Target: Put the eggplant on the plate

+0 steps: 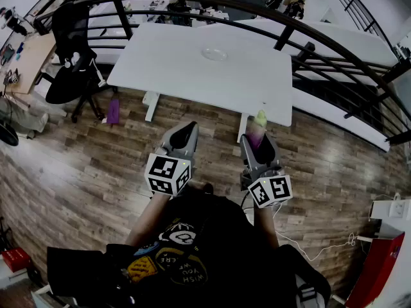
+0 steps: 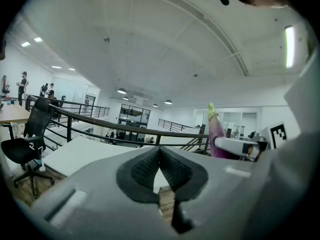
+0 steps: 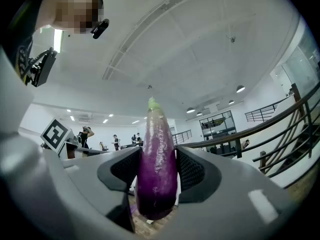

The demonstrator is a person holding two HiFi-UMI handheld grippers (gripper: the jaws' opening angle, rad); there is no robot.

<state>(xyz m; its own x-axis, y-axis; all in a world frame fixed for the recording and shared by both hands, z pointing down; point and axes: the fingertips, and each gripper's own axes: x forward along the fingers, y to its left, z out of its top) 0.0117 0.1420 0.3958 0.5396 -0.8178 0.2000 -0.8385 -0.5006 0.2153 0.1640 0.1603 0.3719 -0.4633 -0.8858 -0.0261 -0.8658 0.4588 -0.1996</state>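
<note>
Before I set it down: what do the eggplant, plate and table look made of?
The eggplant has smooth, glossy purple skin and a pale green tip: real or plastic, I can't tell. The plate looks white and smooth, too small to tell ceramic from plastic. The table has a matte white top, probably laminate or painted board.

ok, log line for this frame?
phase: carry | right gripper: shut on eggplant, stem end forward | left gripper: shut, empty | plate: on white table, eggplant not yet on it
</note>
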